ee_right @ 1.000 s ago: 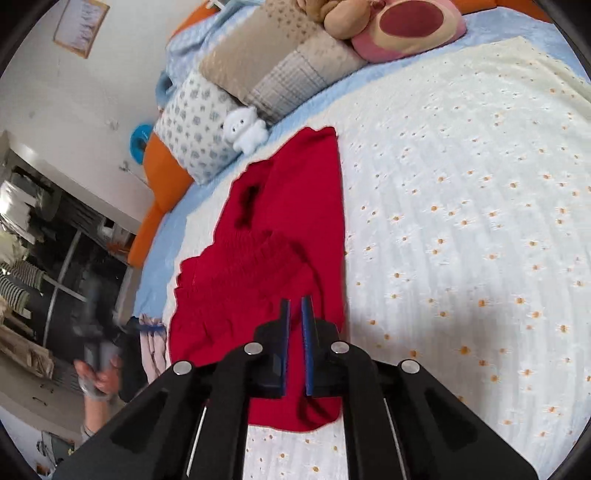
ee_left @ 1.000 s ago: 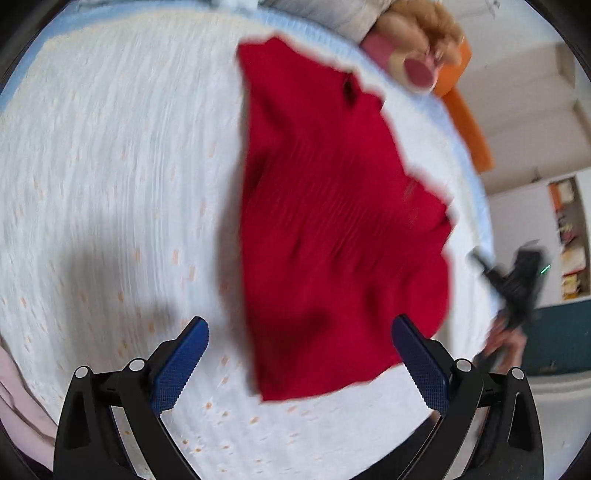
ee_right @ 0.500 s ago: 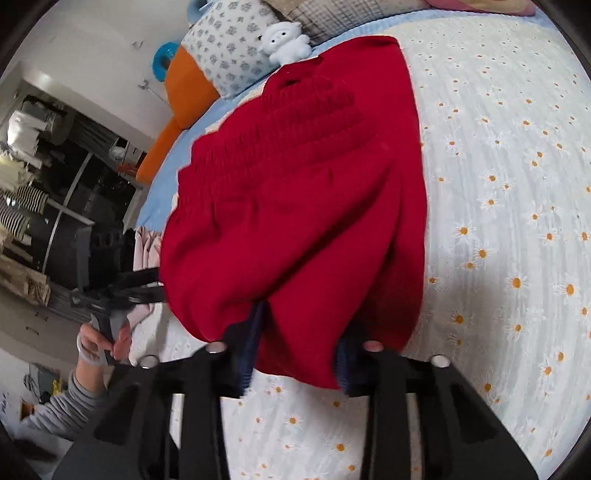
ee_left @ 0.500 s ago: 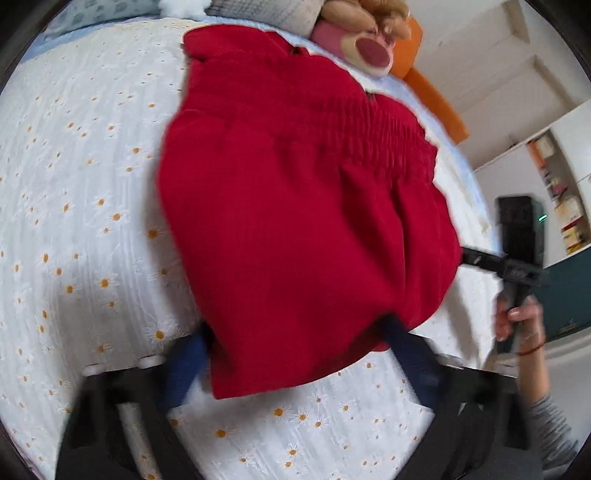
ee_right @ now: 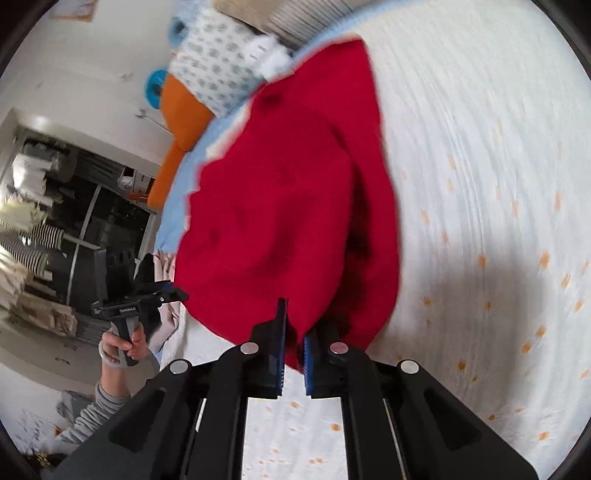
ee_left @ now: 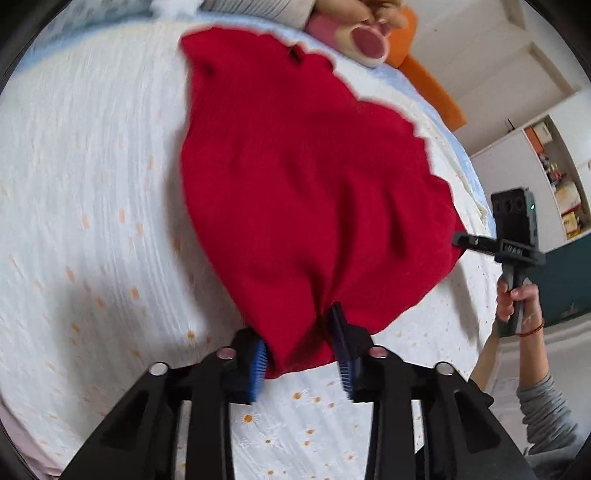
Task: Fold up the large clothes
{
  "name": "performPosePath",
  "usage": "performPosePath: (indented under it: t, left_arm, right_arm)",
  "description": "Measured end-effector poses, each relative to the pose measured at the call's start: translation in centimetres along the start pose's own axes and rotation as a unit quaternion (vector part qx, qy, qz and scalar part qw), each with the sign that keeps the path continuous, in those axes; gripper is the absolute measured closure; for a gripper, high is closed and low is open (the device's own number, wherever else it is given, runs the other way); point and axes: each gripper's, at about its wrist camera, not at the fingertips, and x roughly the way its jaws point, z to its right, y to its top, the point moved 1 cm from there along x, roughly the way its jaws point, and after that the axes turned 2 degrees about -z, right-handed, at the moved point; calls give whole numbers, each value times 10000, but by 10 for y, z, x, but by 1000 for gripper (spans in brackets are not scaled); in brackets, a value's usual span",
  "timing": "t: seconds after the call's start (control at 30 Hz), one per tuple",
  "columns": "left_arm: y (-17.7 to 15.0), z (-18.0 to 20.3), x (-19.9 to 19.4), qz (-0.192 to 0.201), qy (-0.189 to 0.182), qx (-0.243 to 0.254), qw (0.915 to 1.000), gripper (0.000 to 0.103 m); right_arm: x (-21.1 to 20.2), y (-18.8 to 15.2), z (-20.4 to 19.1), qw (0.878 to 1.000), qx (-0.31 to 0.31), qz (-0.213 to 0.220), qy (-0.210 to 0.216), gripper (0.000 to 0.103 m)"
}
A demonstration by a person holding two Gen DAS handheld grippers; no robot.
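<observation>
Left gripper (ee_left: 301,352), black frame with 2 blue ribbed pads: jaws closing, the near hem of the red knitted garment (ee_left: 306,184) bunched between the pads, its fabric lying against both. Right gripper (ee_right: 293,352), same make: jaws closing to a narrow gap, a fold of the garment's near edge (ee_right: 291,206) pinched between its 2 pads. Garment: large, deep red, lying lengthwise on the white daisy-print bedspread (ee_left: 92,184), near end gathered up at the 2 grippers, far end reaching toward the pillows. Beyond it: 1 grey-patterned white pillow (ee_right: 218,74), 1 orange cushion (ee_right: 181,107), 1 pink plush toy (ee_left: 351,33) at the head of the bed. Each view shows the other gripper at the bed's side, held by a hand (ee_left: 515,295) in a grey sleeve (ee_left: 546,417).
</observation>
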Motion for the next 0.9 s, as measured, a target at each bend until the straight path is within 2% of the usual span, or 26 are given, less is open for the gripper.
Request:
performPosePath:
  t: [0.1, 0.13, 0.17, 0.2, 0.23, 0.27, 0.3, 0.33, 0.4, 0.43, 0.5, 0.67, 0.8, 0.9]
  left_arm:
    - [-2, -12, 4, 89, -161, -215, 9996, 46]
    - [-2, -14, 2, 81, -54, -285, 9995, 30]
    - [-2, -14, -4, 59, 80, -307, 9995, 22]
    - [-1, -14, -10, 30, 238, -336, 9991, 17]
    - [-2, -14, -18, 39, 221, -384, 9990, 15]
    - [-3, -15, -24, 51, 130, -450, 9989, 12]
    - [-6, -16, -34, 100, -88, -644, 9978, 7]
    - [-11, -19, -41, 174, -294, -810, 9961, 7]
    - [-21, -26, -46, 192, -884, -1254, 9880, 6]
    - [-26, -28, -42, 135, -1211, -1488, 9813, 6]
    - [-34, -35, -28, 45, -1615, -1880, 9688, 6]
    - [-46, -38, 16, 12, -1707, -2277, 9587, 6]
    - [-40, -46, 19, 331, -1927, -2407, 9507, 6]
    - [-28, -45, 24, 510, -1967, -2438, 9483, 6]
  right_arm:
    - [6, -6, 14, 9994, 260, 49, 201, 94]
    - [4, -6, 12, 9996, 222, 58, 141, 85]
    - [0, -6, 7, 9999, 127, 57, -13, 79]
    - [-5, -6, 3, 9999, 93, 76, -109, 59]
    - [-15, -7, -3, 9999, 101, 84, -4, 34]
    - [-24, -10, -8, 9998, 123, 117, 115, 24]
    - [-35, -14, -14, 9994, 135, 191, 240, 19]
    - [-39, -17, -17, 9990, 154, 201, 366, 19]
    - [-43, -25, -16, 9943, 580, 124, 881, 19]
    - [-38, -28, -15, 9916, 795, 65, 1014, 18]
    - [-20, -36, -5, 9823, 1332, -151, 1309, 18]
    - [17, -42, 13, 9740, 1889, -234, 1232, 18]
    - [21, -32, 17, 9705, 1996, 30, 1351, 19]
    - [19, -18, 20, 9705, 2061, 159, 1241, 19]
